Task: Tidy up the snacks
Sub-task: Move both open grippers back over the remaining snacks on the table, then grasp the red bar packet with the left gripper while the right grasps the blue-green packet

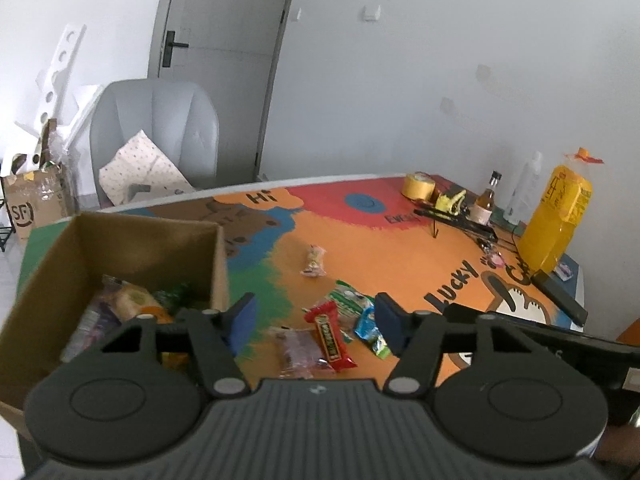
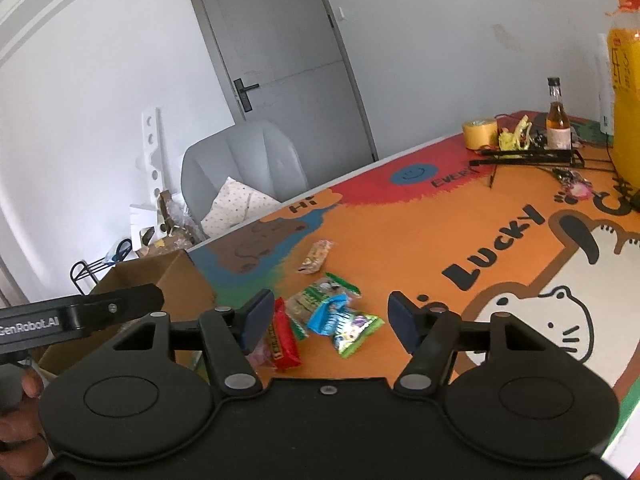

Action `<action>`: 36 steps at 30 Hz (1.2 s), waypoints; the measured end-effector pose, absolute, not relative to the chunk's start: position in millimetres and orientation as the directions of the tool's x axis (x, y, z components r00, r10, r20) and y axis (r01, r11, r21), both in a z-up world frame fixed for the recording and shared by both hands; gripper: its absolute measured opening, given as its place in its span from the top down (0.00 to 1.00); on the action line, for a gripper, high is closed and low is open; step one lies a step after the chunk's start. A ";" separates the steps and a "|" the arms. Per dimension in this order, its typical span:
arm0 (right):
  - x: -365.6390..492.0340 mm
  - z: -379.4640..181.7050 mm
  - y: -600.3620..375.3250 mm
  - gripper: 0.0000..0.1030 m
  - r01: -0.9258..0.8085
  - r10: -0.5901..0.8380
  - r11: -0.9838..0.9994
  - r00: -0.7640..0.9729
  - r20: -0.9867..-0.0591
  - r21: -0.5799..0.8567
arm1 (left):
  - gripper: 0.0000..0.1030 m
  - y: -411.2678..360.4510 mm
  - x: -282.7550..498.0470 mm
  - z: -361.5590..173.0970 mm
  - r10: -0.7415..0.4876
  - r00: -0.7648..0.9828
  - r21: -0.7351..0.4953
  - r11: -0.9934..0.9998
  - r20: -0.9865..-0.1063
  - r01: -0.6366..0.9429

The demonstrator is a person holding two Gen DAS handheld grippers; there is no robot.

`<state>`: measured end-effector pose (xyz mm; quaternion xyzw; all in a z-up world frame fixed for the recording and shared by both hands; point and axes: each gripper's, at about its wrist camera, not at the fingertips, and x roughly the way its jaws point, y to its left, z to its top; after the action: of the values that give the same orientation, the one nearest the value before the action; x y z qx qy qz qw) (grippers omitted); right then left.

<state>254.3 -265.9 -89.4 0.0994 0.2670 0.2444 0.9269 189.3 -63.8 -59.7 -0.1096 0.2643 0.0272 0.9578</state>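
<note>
While both tongs, left (image 1: 316,320) and right (image 2: 332,316), gape empty, I'd pinch the light, crinkly red bar (image 1: 330,336) ahead mid-length; slippery.

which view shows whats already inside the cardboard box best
The left wrist view. It looks down into the open cardboard box, where several snack packets lie on its floor. The right wrist view shows only the box's outer wall and rim, partly behind the left gripper, with none of its contents.
</note>
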 end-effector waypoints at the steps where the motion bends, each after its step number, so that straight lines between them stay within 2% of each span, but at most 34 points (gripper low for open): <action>1: 255.9 -91.2 -267.2 0.39 -0.399 0.507 0.860 0.737 -0.448 0.318 | 0.42 -65.7 192.5 -61.2 -0.009 0.855 -0.196 0.974 -0.519 -0.109; 6: 266.9 -102.5 -271.6 0.39 -0.392 0.516 0.854 0.723 -0.459 0.343 | 0.52 -74.7 205.5 -69.4 -0.012 0.841 -0.185 0.977 -0.541 -0.105; 13: 284.4 -118.6 -273.0 0.43 -0.394 0.553 0.828 0.688 -0.469 0.399 | 0.72 -81.1 229.1 -85.9 -0.032 0.806 -0.190 0.977 -0.590 -0.100; 36: 330.0 -157.9 -252.6 0.44 -0.401 0.588 0.806 0.621 -0.518 0.435 | 0.73 -81.9 291.7 -134.3 -0.007 0.726 -0.164 0.976 -0.688 -0.145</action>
<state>330.0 -252.6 -157.9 0.1398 0.3351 0.2782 0.8893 291.7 -81.9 -134.3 -0.1036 0.3683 0.0373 0.9232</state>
